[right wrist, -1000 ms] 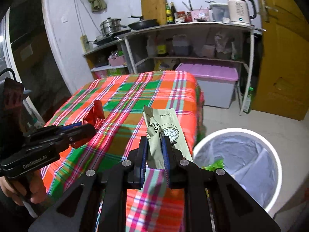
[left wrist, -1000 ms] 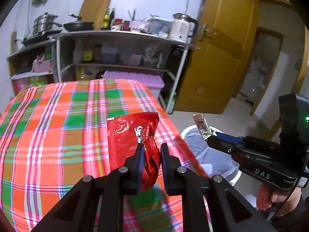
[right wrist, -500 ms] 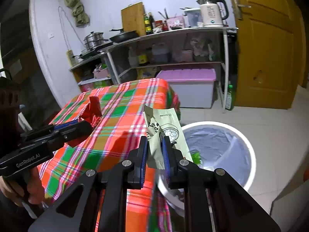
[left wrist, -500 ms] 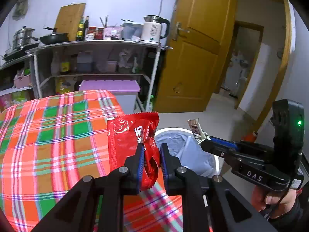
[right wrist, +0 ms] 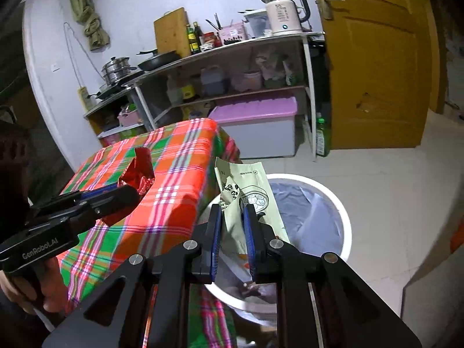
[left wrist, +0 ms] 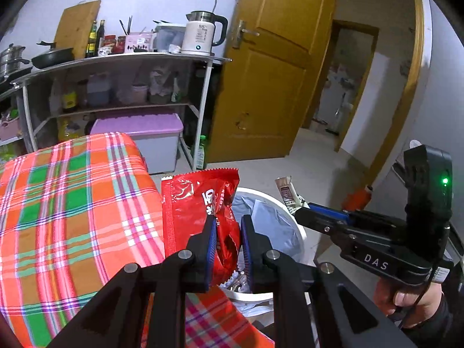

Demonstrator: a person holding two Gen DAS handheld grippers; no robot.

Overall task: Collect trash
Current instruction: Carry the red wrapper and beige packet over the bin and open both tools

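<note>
Red wrapper (left wrist: pixel 200 211) is pinched in left tool (left wrist: pixel 227 249), pale packet (right wrist: pixel 246 200) in right tool (right wrist: pixel 233 243); both are held over the lined bin (right wrist: pixel 333 200) beside the desk (right wrist: pixel 174 179), apparently for dropping

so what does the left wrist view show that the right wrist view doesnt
Only the left wrist view shows the open doorway into a further room, the printed face of the red wrapper in the left tongs, and the right tongs side-on.

Only the right wrist view shows the green cloth hanging on the wall, the printed face of the pale wrapper in the right tongs, and the left tongs side-on.

Both show the white bin, plaid tablecloth, kettle and yellow door.
</note>
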